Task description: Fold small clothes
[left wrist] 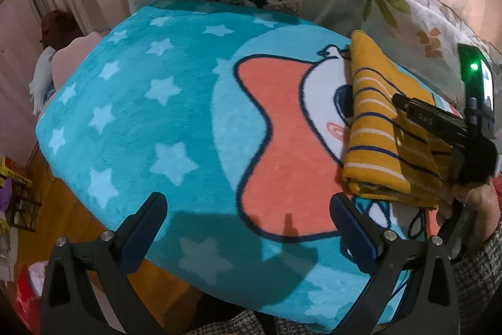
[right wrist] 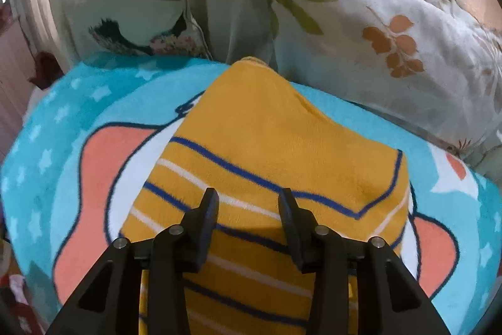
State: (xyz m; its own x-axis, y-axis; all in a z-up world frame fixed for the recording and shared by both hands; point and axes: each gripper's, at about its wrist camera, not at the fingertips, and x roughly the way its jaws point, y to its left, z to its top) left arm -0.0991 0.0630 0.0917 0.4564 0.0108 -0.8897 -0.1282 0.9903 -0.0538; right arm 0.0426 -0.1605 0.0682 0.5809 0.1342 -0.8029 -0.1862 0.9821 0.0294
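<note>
A small yellow garment point(right wrist: 269, 146) with blue and white stripes lies folded into a thick rectangle on a blue cartoon blanket point(left wrist: 150, 121). It also shows at the right of the left wrist view point(left wrist: 379, 127). My right gripper point(right wrist: 248, 197) hovers just over the garment's near half with its jaws partly open and nothing between them. In the left wrist view the right gripper point(left wrist: 404, 105) reaches over the garment from the right. My left gripper point(left wrist: 248, 203) is wide open and empty above the blanket, left of the garment.
Two printed pillows point(right wrist: 376, 30) point(right wrist: 131, 5) lean against the wall behind the blanket. The blanket's near edge drops to a wooden floor point(left wrist: 62, 209) at the left, with clutter point(left wrist: 12, 178) there.
</note>
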